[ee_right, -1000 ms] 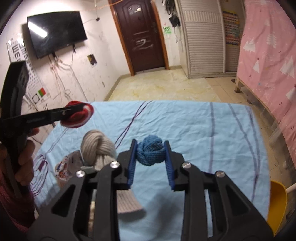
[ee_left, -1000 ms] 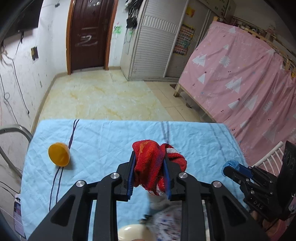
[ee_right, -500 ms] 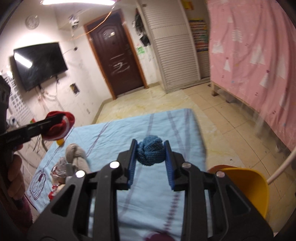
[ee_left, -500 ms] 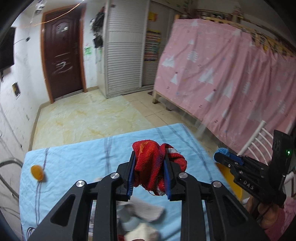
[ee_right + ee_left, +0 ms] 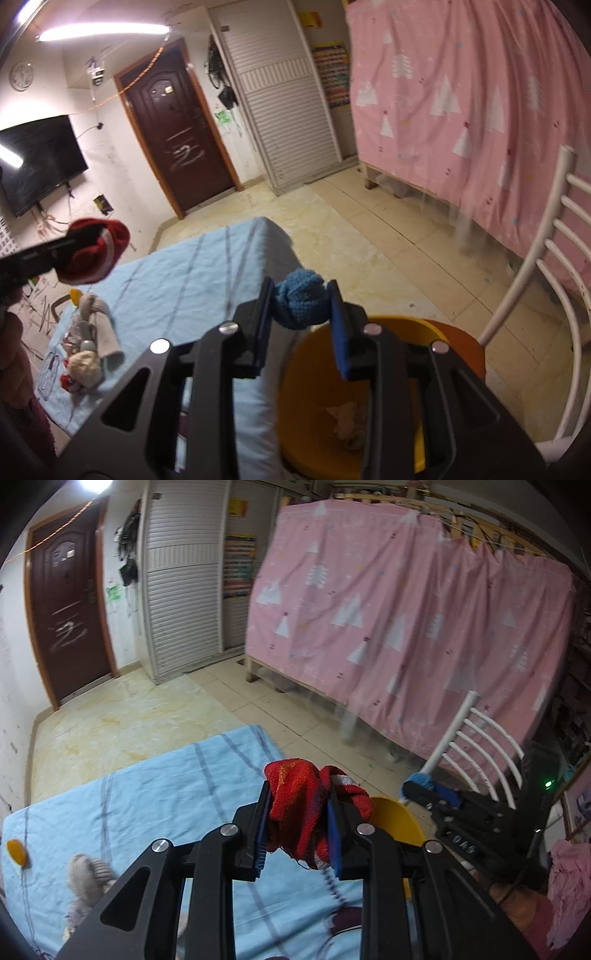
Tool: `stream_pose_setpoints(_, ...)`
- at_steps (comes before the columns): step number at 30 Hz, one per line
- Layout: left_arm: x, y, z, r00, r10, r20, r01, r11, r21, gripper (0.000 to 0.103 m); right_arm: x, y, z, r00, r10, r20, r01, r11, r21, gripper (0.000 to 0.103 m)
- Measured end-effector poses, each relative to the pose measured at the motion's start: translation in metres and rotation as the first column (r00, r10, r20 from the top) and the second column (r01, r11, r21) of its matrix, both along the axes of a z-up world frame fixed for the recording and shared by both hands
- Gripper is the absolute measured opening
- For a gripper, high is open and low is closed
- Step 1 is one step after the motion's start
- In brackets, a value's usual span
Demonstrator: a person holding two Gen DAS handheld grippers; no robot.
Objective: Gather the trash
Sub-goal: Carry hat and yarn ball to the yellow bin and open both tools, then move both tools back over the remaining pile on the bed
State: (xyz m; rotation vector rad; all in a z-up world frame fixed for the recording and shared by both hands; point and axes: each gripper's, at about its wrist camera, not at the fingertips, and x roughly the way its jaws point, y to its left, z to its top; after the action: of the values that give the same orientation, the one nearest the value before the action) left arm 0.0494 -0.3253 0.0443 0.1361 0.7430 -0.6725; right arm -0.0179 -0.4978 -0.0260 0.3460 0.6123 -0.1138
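While both jaws clamp knits, red (image 5: 301,812) left, blue (image 5: 301,304) right, arms hide the yellow bin (image 5: 317,373).

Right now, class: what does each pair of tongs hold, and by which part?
Left tongs: red knitted cloth, pinched mid-bunch. Right tongs: blue knitted knot, clamped across its sides.

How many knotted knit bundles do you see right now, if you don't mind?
3: red bundle in the left gripper, blue bundle in the right gripper, beige bundle on the table. More may be hidden.
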Motion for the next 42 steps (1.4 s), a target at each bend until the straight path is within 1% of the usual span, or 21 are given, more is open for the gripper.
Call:
stream_pose_setpoints(1, -0.002, -0.009, -0.001, 1.000, -0.017, -0.005, 0.017, 1.000, -0.001, 0.017, -0.001, -0.003, -0.002, 1.000, -0.004, -0.006, 0.004, 1.000, 0.004, 0.029)
stream_pose_setpoints(2, -0.003, -0.015, -0.002, 1.000, -0.027, -0.009, 0.027, 1.000, -0.001, 0.017, -0.003, -0.007, -0.005, 1.000, -0.010, -0.012, 0.010, 1.000, 0.009, 0.034)
stream_pose_setpoints(3, -0.003, -0.022, -0.003, 0.999, -0.039, -0.016, 0.039, 0.999, 0.000, 0.017, -0.005, -0.011, -0.007, 1.000, -0.015, -0.014, 0.015, 1.000, 0.012, 0.041)
stream_pose_setpoints(5, -0.006, -0.032, -0.006, 0.998, -0.055, -0.027, 0.055, 0.998, 0.005, 0.017, -0.011, -0.017, -0.011, 0.999, -0.031, -0.011, 0.032, 0.999, 0.017, 0.047)
stream_pose_setpoints(10, -0.010, -0.055, -0.016, 0.994, -0.091, -0.067, 0.092, 0.996, 0.013, 0.017, -0.021, -0.035, -0.015, 0.998, -0.067, 0.003, 0.067, 0.997, 0.038, 0.048)
stream_pose_setpoints(16, -0.012, -0.084, -0.026, 0.988, -0.121, -0.093, 0.123, 0.992, 0.013, 0.018, -0.033, -0.055, -0.014, 0.992, -0.120, 0.032, 0.117, 0.991, 0.069, 0.048)
stream_pose_setpoints(17, -0.012, -0.089, -0.028, 0.987, -0.125, -0.099, 0.127, 0.992, 0.013, 0.020, -0.035, -0.058, -0.014, 0.991, -0.129, 0.035, 0.126, 0.989, 0.072, 0.048)
stream_pose_setpoints(19, -0.012, -0.100, -0.030, 0.985, -0.134, -0.113, 0.137, 0.990, 0.018, 0.030, -0.038, -0.062, -0.015, 0.988, -0.150, 0.039, 0.147, 0.986, 0.079, 0.048)
stream_pose_setpoints(21, -0.014, -0.106, -0.031, 0.982, -0.145, -0.119, 0.148, 0.989, 0.017, 0.051, -0.040, -0.066, -0.017, 0.986, -0.160, 0.039, 0.156, 0.984, 0.090, 0.049)
stream_pose_setpoints(23, -0.017, -0.109, -0.031, 0.983, -0.146, -0.113, 0.149, 0.989, 0.016, 0.057, -0.040, -0.067, -0.017, 0.986, -0.162, 0.042, 0.157, 0.983, 0.095, 0.049)
stream_pose_setpoints(26, -0.021, -0.106, -0.030, 0.986, -0.136, -0.101, 0.139, 0.990, 0.025, 0.058, -0.040, -0.066, -0.017, 0.986, -0.157, 0.048, 0.152, 0.984, 0.097, 0.049)
stream_pose_setpoints(30, -0.021, -0.091, -0.024, 0.990, -0.105, -0.091, 0.107, 0.994, 0.010, 0.059, -0.036, -0.062, -0.015, 0.988, -0.145, 0.051, 0.138, 0.984, 0.115, 0.050)
stream_pose_setpoints(34, -0.017, -0.071, -0.016, 0.992, -0.086, -0.087, 0.086, 0.996, -0.006, 0.061, -0.032, -0.051, -0.011, 0.990, -0.128, 0.056, 0.121, 0.986, 0.113, 0.050)
stream_pose_setpoints(35, -0.016, -0.065, -0.015, 0.993, -0.078, -0.083, 0.077, 0.997, -0.008, 0.062, -0.030, -0.048, -0.010, 0.991, -0.120, 0.057, 0.113, 0.987, 0.114, 0.051)
stream_pose_setpoints(38, -0.013, -0.049, -0.011, 0.995, -0.057, -0.077, 0.056, 0.998, -0.012, 0.062, -0.025, -0.038, -0.007, 0.993, -0.102, 0.061, 0.095, 0.989, 0.113, 0.057)
stream_pose_setpoints(42, -0.009, -0.026, -0.006, 0.997, -0.026, -0.069, 0.025, 0.999, -0.020, 0.063, -0.016, -0.020, -0.002, 0.996, -0.070, 0.063, 0.063, 0.993, 0.104, 0.058)
